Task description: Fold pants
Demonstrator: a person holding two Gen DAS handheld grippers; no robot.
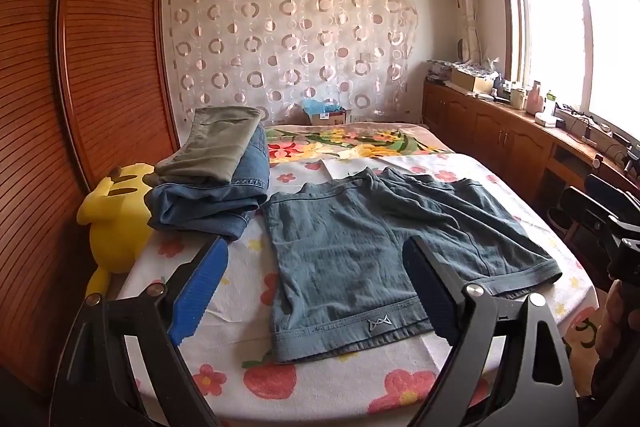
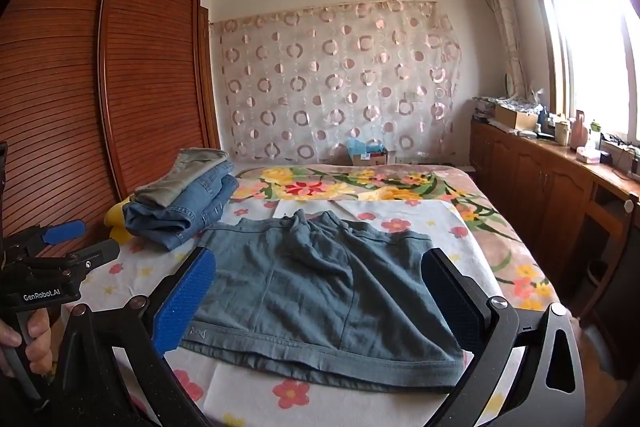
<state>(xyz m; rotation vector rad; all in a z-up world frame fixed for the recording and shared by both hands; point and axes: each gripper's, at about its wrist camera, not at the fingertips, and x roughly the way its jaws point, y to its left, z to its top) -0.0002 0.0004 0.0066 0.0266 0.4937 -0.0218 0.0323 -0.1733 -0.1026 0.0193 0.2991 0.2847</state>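
A pair of grey-blue shorts (image 1: 376,247) lies spread flat on the flowered bed sheet (image 1: 280,387), leg hems toward me, waistband at the far side. It also shows in the right wrist view (image 2: 320,291). My left gripper (image 1: 316,291) is open and empty, held above the near left leg hem. My right gripper (image 2: 320,303) is open and empty, above the near hem of the shorts. The left gripper also shows at the left edge of the right wrist view (image 2: 64,247), held in a hand.
A stack of folded jeans and olive pants (image 1: 212,179) sits at the bed's left, next to a yellow plush toy (image 1: 116,223). A wooden wardrobe (image 1: 80,67) stands to the left. Wooden cabinets (image 1: 500,131) with clutter run under the window on the right.
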